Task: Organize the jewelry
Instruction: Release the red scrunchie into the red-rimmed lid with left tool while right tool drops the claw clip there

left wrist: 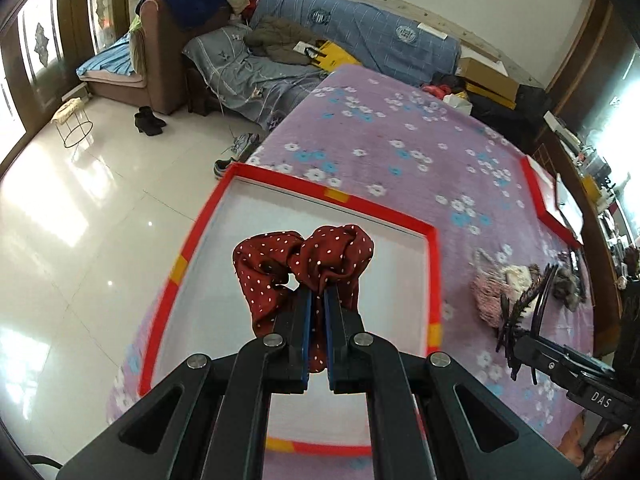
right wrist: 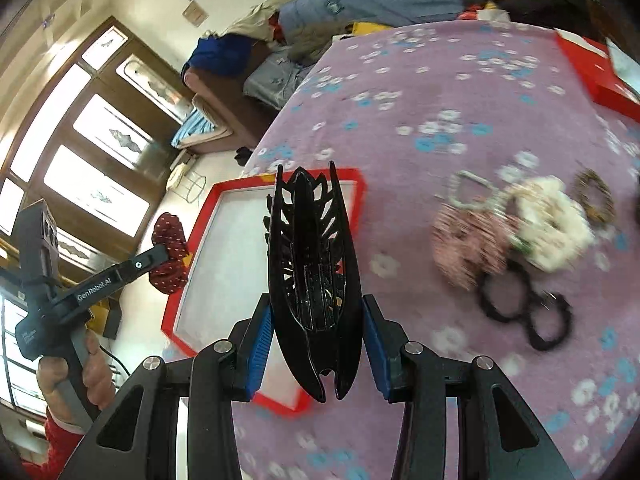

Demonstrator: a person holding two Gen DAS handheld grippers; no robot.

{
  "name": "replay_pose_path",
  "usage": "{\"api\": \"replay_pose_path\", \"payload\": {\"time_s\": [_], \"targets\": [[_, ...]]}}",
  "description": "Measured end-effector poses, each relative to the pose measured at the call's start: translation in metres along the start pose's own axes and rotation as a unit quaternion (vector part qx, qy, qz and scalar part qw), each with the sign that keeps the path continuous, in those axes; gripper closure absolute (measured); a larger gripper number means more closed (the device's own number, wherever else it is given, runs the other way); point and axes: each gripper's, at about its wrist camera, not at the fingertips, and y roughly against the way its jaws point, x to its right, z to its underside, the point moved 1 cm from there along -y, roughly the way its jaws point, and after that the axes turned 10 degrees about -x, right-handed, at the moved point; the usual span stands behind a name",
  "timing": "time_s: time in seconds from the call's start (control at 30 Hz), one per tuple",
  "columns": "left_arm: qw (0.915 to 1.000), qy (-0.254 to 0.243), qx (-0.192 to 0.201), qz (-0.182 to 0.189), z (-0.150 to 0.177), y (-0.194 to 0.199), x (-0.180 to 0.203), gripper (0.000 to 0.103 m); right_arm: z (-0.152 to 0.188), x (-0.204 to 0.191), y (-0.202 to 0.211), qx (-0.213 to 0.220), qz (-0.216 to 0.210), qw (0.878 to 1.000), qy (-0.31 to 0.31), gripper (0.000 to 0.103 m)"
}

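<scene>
My left gripper [left wrist: 318, 300] is shut on a dark red polka-dot scrunchie [left wrist: 304, 264] and holds it above the red-rimmed white tray [left wrist: 434, 280]. The scrunchie also shows in the right wrist view [right wrist: 170, 254], at the tray's left edge. My right gripper [right wrist: 318, 320] is shut on a black hair claw clip [right wrist: 314, 264], held upright above the tray's [right wrist: 224, 192] right part. The clip also shows in the left wrist view [left wrist: 520, 312]. A pile of hair accessories [right wrist: 516, 236] lies on the purple floral cloth [right wrist: 440, 92] to the right: a pink scrunchie, a white fluffy one, black hair ties.
A second red box [left wrist: 548, 204] stands at the table's far right. The table edge drops to a tiled floor [left wrist: 80, 220] on the left. A cluttered sofa [left wrist: 320, 40] stands beyond the table.
</scene>
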Motion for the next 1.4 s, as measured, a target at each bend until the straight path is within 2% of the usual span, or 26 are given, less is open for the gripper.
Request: {"api": "replay_pose_path", "payload": {"time_s": [0.3, 0.53, 0.63, 0.67, 0.8, 0.83, 0.9, 0.93, 1.17, 1.27, 1.4], "targets": [[0.9990, -0.005, -0.043, 0.007, -0.063, -0.065, -0.039, 0.098, -0.063, -0.033, -0.092, -0.044, 0.027, 0.999, -0.007, 0.056], [0.9970, -0.017, -0.074, -0.014, -0.088, -0.108, -0.049, 0.097, -0.087, -0.032, -0.126, -0.062, 0.042, 0.997, -0.022, 0.056], [0.9967, -0.021, -0.076, -0.019, -0.091, -0.114, -0.048, 0.093, -0.092, -0.029, -0.133, -0.068, 0.044, 0.996, -0.027, 0.055], [0.9968, -0.020, -0.076, -0.018, -0.092, -0.115, -0.049, 0.092, -0.093, -0.028, -0.135, -0.069, 0.047, 0.996, -0.029, 0.055], [0.9970, -0.012, -0.077, -0.008, -0.095, -0.113, -0.051, 0.078, -0.094, -0.025, -0.134, -0.066, 0.046, 0.996, -0.036, 0.054], [0.9969, -0.010, -0.077, -0.006, -0.095, -0.111, -0.051, 0.077, -0.094, -0.025, -0.133, -0.065, 0.049, 0.996, -0.034, 0.052], [0.9968, -0.006, -0.080, -0.001, -0.095, -0.108, -0.052, 0.072, -0.091, -0.024, -0.127, -0.059, 0.053, 0.996, -0.031, 0.039], [0.9967, -0.003, -0.081, 0.001, -0.094, -0.106, -0.052, 0.071, -0.091, -0.024, -0.124, -0.055, 0.056, 0.996, -0.031, 0.037], [0.9981, 0.005, -0.062, 0.003, -0.084, -0.076, -0.050, 0.069, -0.087, -0.021, -0.106, -0.039, 0.050, 0.998, -0.029, 0.036], [0.9990, 0.011, -0.043, -0.010, -0.080, -0.056, -0.047, 0.067, -0.082, -0.021, -0.092, -0.026, 0.045, 0.998, -0.024, 0.036], [0.9993, 0.021, -0.013, -0.028, -0.068, -0.028, -0.042, 0.060, -0.071, -0.014, -0.064, -0.006, 0.035, 0.999, -0.020, 0.036]]}}
